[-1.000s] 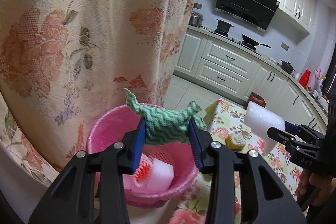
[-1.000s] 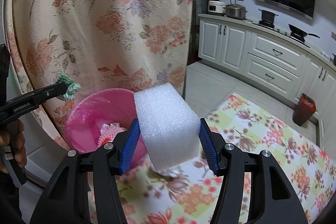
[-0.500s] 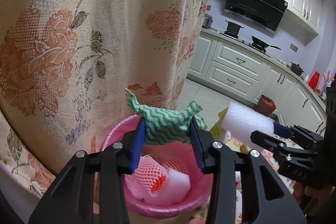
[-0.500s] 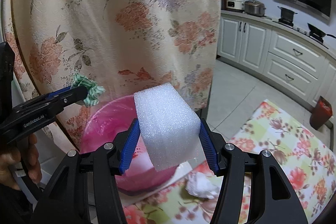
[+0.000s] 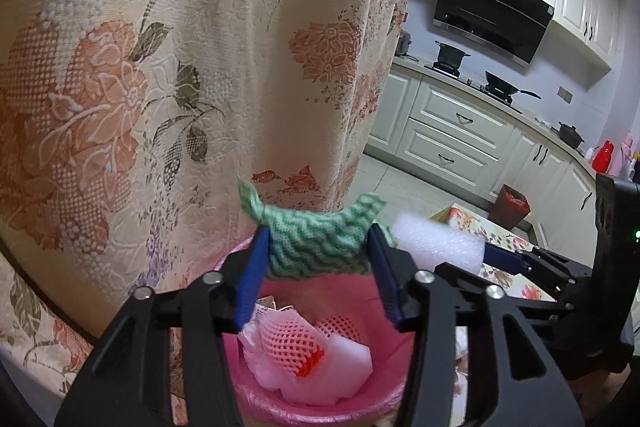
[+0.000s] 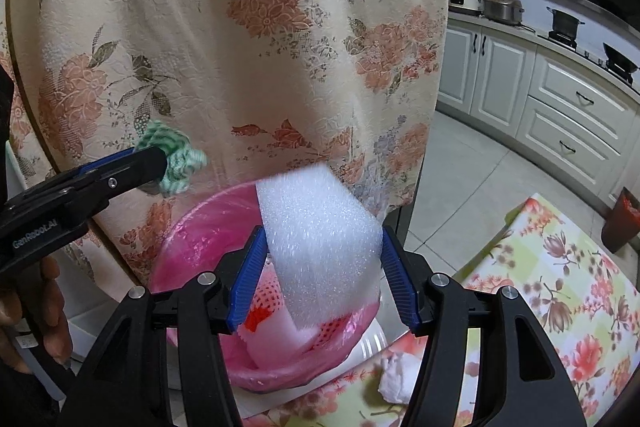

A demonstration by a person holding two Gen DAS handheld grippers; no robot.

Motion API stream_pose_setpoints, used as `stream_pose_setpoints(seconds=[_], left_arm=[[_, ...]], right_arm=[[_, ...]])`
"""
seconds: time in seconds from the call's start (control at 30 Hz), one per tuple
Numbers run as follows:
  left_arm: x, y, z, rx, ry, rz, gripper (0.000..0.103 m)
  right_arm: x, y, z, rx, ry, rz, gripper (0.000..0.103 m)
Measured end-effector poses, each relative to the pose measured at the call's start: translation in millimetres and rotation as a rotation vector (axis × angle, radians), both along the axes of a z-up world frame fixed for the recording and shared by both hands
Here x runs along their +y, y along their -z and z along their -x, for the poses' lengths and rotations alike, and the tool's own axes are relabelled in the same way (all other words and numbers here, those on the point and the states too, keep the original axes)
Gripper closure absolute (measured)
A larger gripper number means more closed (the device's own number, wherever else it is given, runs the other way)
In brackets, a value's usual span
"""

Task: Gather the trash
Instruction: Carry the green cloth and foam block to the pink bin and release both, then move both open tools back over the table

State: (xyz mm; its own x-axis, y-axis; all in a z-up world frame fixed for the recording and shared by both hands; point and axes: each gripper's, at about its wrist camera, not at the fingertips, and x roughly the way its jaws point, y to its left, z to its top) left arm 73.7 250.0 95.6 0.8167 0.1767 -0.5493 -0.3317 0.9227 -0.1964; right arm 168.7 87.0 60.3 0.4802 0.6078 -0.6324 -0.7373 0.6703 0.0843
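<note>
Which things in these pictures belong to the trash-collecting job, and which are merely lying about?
Part of the job:
- green cloth, held by the left gripper
- white foam block, held by the right gripper
- pink bin, already holding foam and red netting
- crumpled tissue on the tablecloth

Just lying about:
- floral curtain
- frying pan
- red flask

Your white foam block (image 6: 320, 239) hides much of the pink bin (image 6: 192, 227) contents. The crumpled white scrap (image 6: 394, 375) on the tablecloth's near edge is blurred; the green cloth's (image 5: 316, 241) tips too.
</note>
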Motion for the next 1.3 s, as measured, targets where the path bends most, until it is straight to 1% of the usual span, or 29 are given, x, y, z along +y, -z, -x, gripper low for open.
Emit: stream_pose_setpoints(seconds=[0.07,0.2,0.37,0.5,0.73,1.07,1.3], left_arm=[[0.7,0.0,-1.8,-0.003,-0.003,0.006,0.04],[0.1,0.9,-3.7,0.0,-0.002,0.005,0.04],[-3.8,3.0,1.3,0.005,0.0,0.007,0.04],[-7.6,4.0,5.4,0.009,0.004,0.011,0.04],[-24.0,2.3,12.9,0.006,0.026,0.011,0.04],[-71.7,5.9,16.0,0.019,0.098,0.01,0.04],[-109.4,14.7,13.7,0.039,0.159,0.008,0.04]], right_arm=[[-0.8,1.0,-1.4,-0.003,0.007,0.002,0.037],[-5.6,2.3,-3.1,-0.002,0.018,0.003,0.036],[-23.4,0.7,-2.4,-0.011,0.052,-0.006,0.035],[-43.4,-0.4,-0.7,-0.017,0.086,-0.011,0.035],[-93.1,-0.4,7.4,-0.041,0.171,-0.004,0.033],[-166.8,12.8,20.4,-0.034,0.281,0.018,0.032],[-212.0,22.1,25.9,-0.023,0.345,0.018,0.032]])
